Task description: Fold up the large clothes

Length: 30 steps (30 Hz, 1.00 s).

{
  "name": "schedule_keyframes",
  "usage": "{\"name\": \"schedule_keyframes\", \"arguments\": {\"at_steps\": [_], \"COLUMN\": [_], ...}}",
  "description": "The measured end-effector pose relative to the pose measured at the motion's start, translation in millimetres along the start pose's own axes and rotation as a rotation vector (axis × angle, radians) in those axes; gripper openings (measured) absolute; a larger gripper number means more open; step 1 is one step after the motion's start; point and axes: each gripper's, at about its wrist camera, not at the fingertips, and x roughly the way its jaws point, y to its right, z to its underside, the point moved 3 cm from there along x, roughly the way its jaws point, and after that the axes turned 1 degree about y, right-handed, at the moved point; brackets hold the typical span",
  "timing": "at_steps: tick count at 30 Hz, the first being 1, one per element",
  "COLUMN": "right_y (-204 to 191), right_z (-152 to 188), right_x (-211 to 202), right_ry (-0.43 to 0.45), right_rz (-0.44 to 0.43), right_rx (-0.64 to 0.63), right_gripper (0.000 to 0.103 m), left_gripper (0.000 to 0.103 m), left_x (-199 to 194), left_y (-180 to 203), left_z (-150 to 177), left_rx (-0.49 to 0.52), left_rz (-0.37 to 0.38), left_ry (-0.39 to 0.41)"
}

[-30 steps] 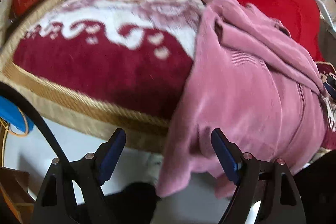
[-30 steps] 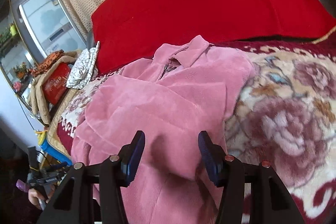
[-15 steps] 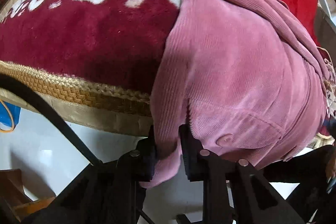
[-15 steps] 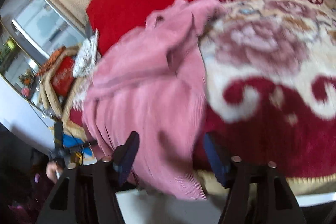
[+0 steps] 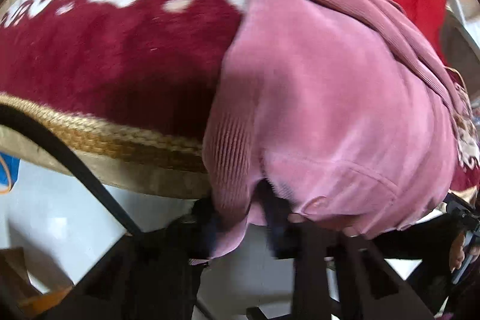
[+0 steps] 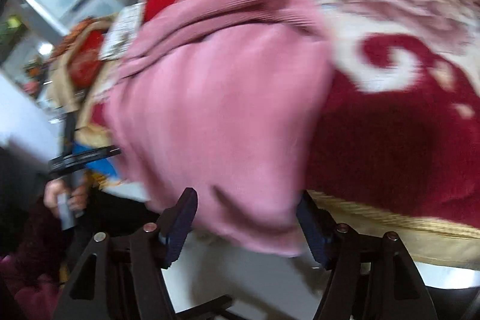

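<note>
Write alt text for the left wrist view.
The left gripper is shut on the hanging hem of a pink corduroy garment. The garment drapes over the edge of a red-and-white patterned blanket.

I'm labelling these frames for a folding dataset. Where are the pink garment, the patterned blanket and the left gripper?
pink garment (image 5: 345,110), left wrist view, on its broad corduroy front.
patterned blanket (image 5: 105,50), left wrist view, on its dark red field.
left gripper (image 5: 237,215), left wrist view, at the pinched hem between its fingertips.
</note>
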Motion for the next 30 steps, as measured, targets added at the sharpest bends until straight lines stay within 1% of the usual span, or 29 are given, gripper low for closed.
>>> {"name": "schedule_keyframes", "arguments": {"at_steps": [1, 3, 4, 5, 6, 7, 9, 10, 11, 12, 13, 14, 15, 16, 17, 18, 19, 20, 21, 22, 23, 24, 25, 26, 27, 28, 29, 30], "right_y": [-10.2, -24.9, -25.3, -20.2, -15.1, -8.1, -3.2, -6.1, -10.0, -14.7, -20.7, -23.6, -30.8, -39.0, -47.7, -53.8, -56.8, -56.0, -52.2, -45.1, -40.7, -38.7, -38.8, -40.7, -44.0, -46.6, -51.4, -56.5], "right_z": [0.9, 1.3, 0.5, -0.6, -3.1, -3.2, -1.7, 0.6, 1.7, 1.9, 0.0, -0.6, -2.5, -5.5, -8.0, -9.7, -11.1, -10.4, -7.1, -1.8, 3.2, 9.4, 12.5, 12.1, 9.0, 5.0, 0.4, -5.4], "right_x": [0.0, 2.4, 6.8, 15.1, 22.9, 33.6, 49.4, 57.4, 61.2, 63.0, 62.8, 60.8, 56.5, 48.0, 38.4, 31.9, 33.0, 40.8, 56.2, 70.3, 84.5, 91.5, 97.8, 100.3, 97.6, 92.2, 82.4, 70.3], "right_ry": [0.004, 0.023, 0.021, -0.005, -0.028, -0.069, -0.136, -0.171, -0.183, -0.182, -0.175, -0.17, -0.155, -0.128, -0.097, -0.074, -0.074, -0.102, -0.16, -0.208, -0.248, -0.276, -0.281, -0.269, -0.25, -0.229, -0.194, -0.154], "right_rz": [-0.031, -0.023, -0.007, 0.007, 0.011, 0.007, -0.008, -0.033, -0.046, -0.051, -0.064, -0.085, -0.13, -0.198, -0.262, -0.294, -0.3, -0.294, -0.282, -0.251, -0.209, -0.187, -0.156, -0.136, -0.151, -0.187, -0.225, -0.256], "right_rx": [-0.03, -0.093, -0.098, -0.078, -0.058, -0.029, -0.008, -0.007, -0.016, -0.035, -0.047, -0.04, -0.028, -0.029, -0.04, -0.052, -0.054, -0.046, -0.025, 0.008, 0.041, 0.053, 0.042, 0.026, 0.021, 0.029, 0.026, 0.017], "right_gripper": [0.069, 0.069, 0.069, 0.069, 0.069, 0.07, 0.07, 0.07, 0.07, 0.07, 0.069, 0.062, 0.054, 0.047, 0.046, 0.046, 0.046, 0.046, 0.046, 0.046, 0.046, 0.046, 0.046, 0.046, 0.045, 0.039, 0.037, 0.034], "left_gripper": [0.022, 0.022, 0.026, 0.041, 0.05, 0.056, 0.056, 0.054, 0.05, 0.043, 0.03, 0.02, 0.017, 0.015, 0.015, 0.014, 0.013, 0.016, 0.02, 0.031, 0.038, 0.038, 0.036, 0.032, 0.025, 0.006, 0.004, 0.004], "left_x": [0.1, 2.3, 3.4, 5.1, 7.4, 9.1, 13.0, 14.1, 15.4, 17.8, 18.9, 19.0, 18.1, 16.9, 16.5, 16.8, 18.1, 17.4, 18.1, 18.1, 21.4, 25.2, 28.4, 30.3, 29.6, 26.7, 21.8, 14.2], "left_y": [2.0, 3.9, 1.9, 0.3, -7.4, -8.7, -8.4, -6.5, -3.1, 3.7, 7.7, 13.7, 16.4, 19.1, 20.6, 21.7, 23.2, 23.6, 26.6, 26.4, 27.7, 30.8, 31.7, 33.0, 35.1, 38.4, 40.8, 41.5], "left_z": [-0.4, -1.7, -3.2, -4.1, -6.6, -6.9, -7.5, -8.0, -8.1, -8.3, -8.5, -8.6, -8.5, -8.8, -9.3, -10.2, -11.3, -11.1, -11.6, -8.4, -7.8, -8.5, -8.1, -7.9, -8.0, -5.7, -6.2, -2.5], "left_rx": [0.006, 0.002, -0.008, -0.022, -0.034, -0.041, -0.035, -0.023, -0.001, 0.017, 0.033, 0.047, 0.059, 0.07, 0.075, 0.079, 0.08, 0.08, 0.076, 0.073, 0.072, 0.075, 0.083, 0.088, 0.093, 0.098, 0.102, 0.109], "left_rz": [0.001, 0.007, 0.013, 0.022, 0.024, 0.02, 0.027, 0.032, 0.033, 0.037, 0.047, 0.058, 0.069, 0.082, 0.09, 0.091, 0.092, 0.091, 0.097, 0.108, 0.122, 0.119, 0.109, 0.107, 0.108, 0.114, 0.137, 0.164], "left_ry": [0.002, -0.005, -0.01, -0.02, -0.03, -0.035, -0.046, -0.048, -0.051, -0.053, -0.058, -0.059, -0.056, -0.051, -0.049, -0.048, -0.051, -0.054, -0.06, -0.068, -0.083, -0.092, -0.099, -0.103, -0.096, -0.086, -0.069, -0.05]}}
